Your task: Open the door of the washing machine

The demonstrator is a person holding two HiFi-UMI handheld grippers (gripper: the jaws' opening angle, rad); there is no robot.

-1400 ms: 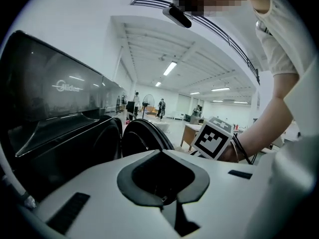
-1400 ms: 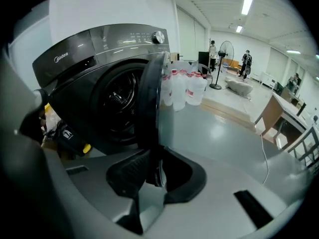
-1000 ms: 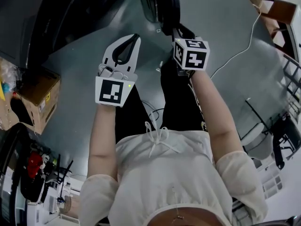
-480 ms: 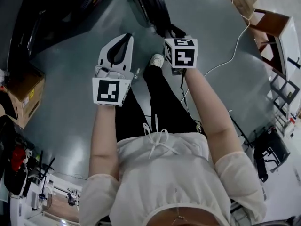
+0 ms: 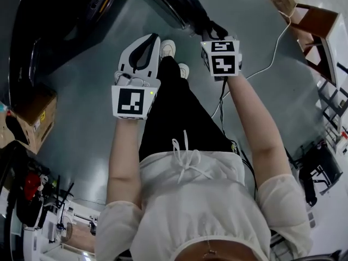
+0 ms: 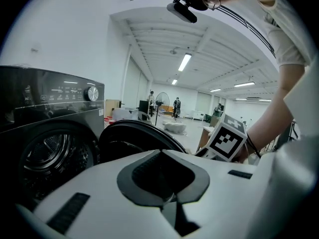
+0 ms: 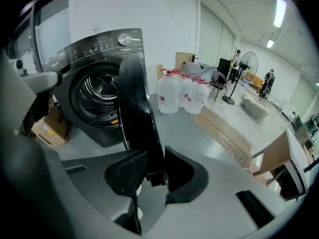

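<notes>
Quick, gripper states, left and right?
Left gripper: closed, empty.
Right gripper: gripping the door edge; jaws have just been opening slightly.

No legible words, brands or numbers anywhere. Washing machine control panel [image 6: 55,91]: lit icons and print, too small to read. Left marker cube [image 5: 131,101] and right marker cube [image 5: 224,64]: black-and-white square code patterns, no letters. Cardboard box [image 5: 41,116]: yellow sticker, unreadable.

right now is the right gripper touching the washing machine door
Touching. The right gripper view shows the edge of the door between the fingers of the right gripper, both pressed against it with no gap.
</notes>
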